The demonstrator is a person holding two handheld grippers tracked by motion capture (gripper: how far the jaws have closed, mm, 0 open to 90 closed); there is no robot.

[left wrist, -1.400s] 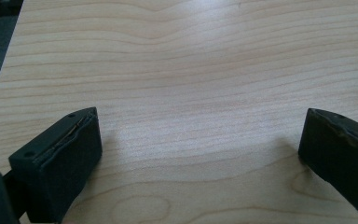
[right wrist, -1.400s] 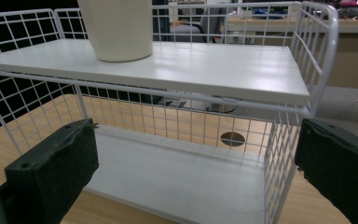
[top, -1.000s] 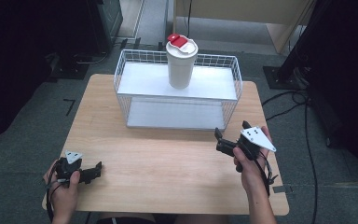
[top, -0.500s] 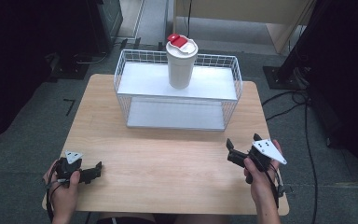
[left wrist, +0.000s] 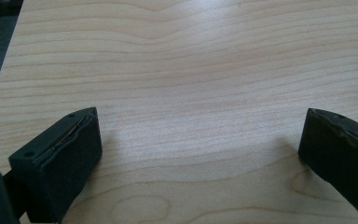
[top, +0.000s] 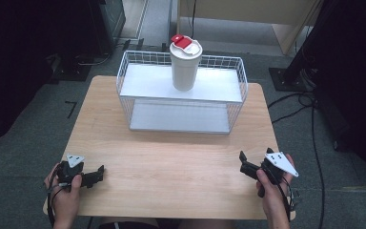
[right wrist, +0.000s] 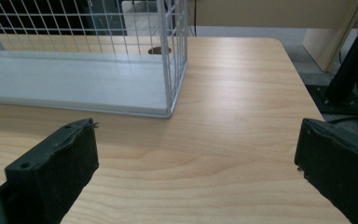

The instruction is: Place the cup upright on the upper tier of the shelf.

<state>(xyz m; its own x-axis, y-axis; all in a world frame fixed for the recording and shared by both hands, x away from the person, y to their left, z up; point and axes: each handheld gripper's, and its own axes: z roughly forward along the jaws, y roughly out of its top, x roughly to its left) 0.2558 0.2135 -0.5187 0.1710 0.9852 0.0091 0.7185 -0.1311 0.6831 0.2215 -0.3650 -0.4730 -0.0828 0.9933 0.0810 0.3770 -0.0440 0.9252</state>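
On the near edge of the counter (top: 171, 167) both claws rested, well apart from each other and from the work. Left claw (top: 97, 174) lay at the near-left corner, jaws spread wide with bare wood between them in the left gripper view; it held nothing. Right claw (top: 244, 163) sat at the near-right edge, jaws likewise spread and empty, pointing toward the far left, at the wire rack (top: 181, 98).

Cup (top: 186, 64), white with a red-tabbed lid, stood upright on the top shelf of the rack, at the far middle of the counter. Its long axis was vertical. It lay forward of both claws, up and away, slightly right of centre across the shelf.

Judgement: the right claw looked somewhat nearer and was already aimed toward the rack, whose near-right corner (right wrist: 170, 109) showed in the right gripper view. Any reach would need to rise above the rack's rim and meet the cup from the side, jaws straddling its upright body.
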